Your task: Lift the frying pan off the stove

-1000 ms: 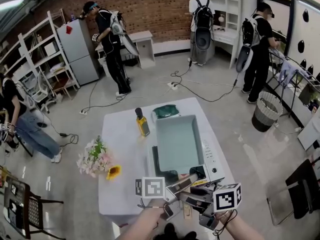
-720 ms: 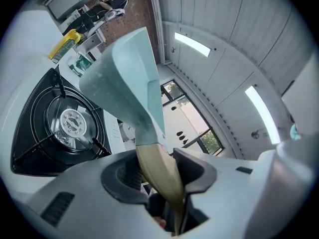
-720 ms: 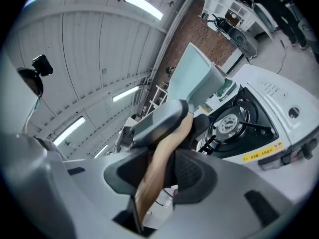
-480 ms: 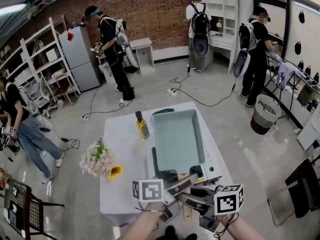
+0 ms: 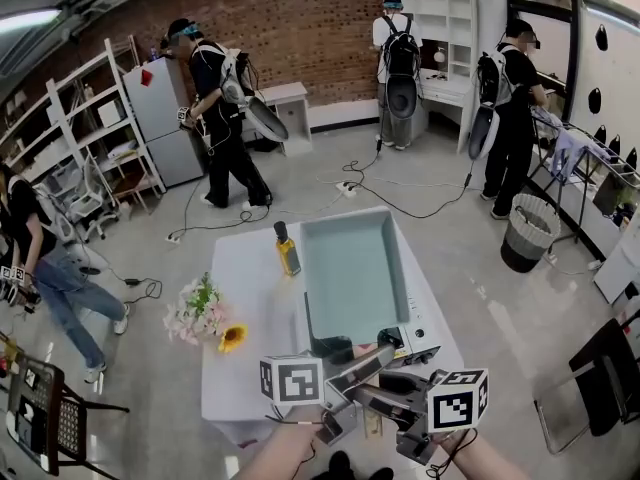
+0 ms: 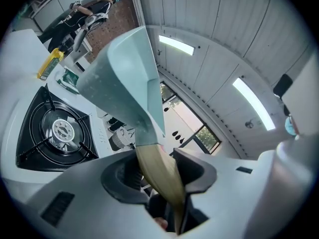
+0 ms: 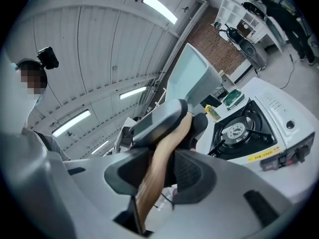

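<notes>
Head view: the pale teal square frying pan (image 5: 352, 273) hung just ahead of the left tongs (image 5: 360, 366) and right tongs (image 5: 378, 398), covering most of the white tabletop gas stove (image 5: 428, 320). Left gripper view: those jaws were clamped on its tan wooden handle (image 6: 158, 178), with the black burner (image 6: 61, 131) bare below-left. Right gripper view: its jaws gripped the same handle behind the left tongs, so the lift looked done, with only carrying away left.

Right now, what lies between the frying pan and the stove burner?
Nothing. In the left gripper view the pan hangs tilted above the burner, and there is only bare air between them.
</notes>
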Motion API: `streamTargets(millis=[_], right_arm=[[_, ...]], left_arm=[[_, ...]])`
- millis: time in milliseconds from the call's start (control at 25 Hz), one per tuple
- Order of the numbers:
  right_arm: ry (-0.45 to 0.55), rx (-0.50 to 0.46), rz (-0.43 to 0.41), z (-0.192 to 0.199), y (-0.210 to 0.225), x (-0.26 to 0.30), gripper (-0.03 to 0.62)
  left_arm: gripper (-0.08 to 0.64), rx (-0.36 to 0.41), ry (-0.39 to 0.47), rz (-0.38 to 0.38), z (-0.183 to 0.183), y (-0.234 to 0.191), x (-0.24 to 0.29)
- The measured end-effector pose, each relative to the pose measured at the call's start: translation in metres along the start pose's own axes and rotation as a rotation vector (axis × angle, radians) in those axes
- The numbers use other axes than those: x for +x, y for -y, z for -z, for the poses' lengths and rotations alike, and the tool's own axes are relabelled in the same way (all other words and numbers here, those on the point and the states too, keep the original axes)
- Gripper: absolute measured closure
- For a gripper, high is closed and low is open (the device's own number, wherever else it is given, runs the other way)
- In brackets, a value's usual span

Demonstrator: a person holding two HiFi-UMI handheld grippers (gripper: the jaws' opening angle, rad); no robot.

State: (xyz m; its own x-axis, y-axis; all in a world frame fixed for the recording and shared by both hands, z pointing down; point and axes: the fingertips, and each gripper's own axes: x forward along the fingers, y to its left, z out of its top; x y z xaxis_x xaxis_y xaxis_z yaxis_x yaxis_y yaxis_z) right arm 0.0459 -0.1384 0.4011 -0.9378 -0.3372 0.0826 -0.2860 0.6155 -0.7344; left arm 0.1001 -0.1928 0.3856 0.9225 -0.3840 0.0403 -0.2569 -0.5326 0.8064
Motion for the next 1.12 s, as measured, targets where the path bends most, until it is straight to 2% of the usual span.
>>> streamTargets(millis=[520,1120], right_arm=[[0.023,-0.049,-0.006,0.004,-0.024,-0.011,0.449],[0.046,-0.049,-0.024,0.005,-0.041,-0.013,0.460]], left_arm=[[0.388,0.045,0.018,0.024,0.006,0.028,-0.008],[0.388,0.088,0.019,0.034,0.008,0.045,-0.016]])
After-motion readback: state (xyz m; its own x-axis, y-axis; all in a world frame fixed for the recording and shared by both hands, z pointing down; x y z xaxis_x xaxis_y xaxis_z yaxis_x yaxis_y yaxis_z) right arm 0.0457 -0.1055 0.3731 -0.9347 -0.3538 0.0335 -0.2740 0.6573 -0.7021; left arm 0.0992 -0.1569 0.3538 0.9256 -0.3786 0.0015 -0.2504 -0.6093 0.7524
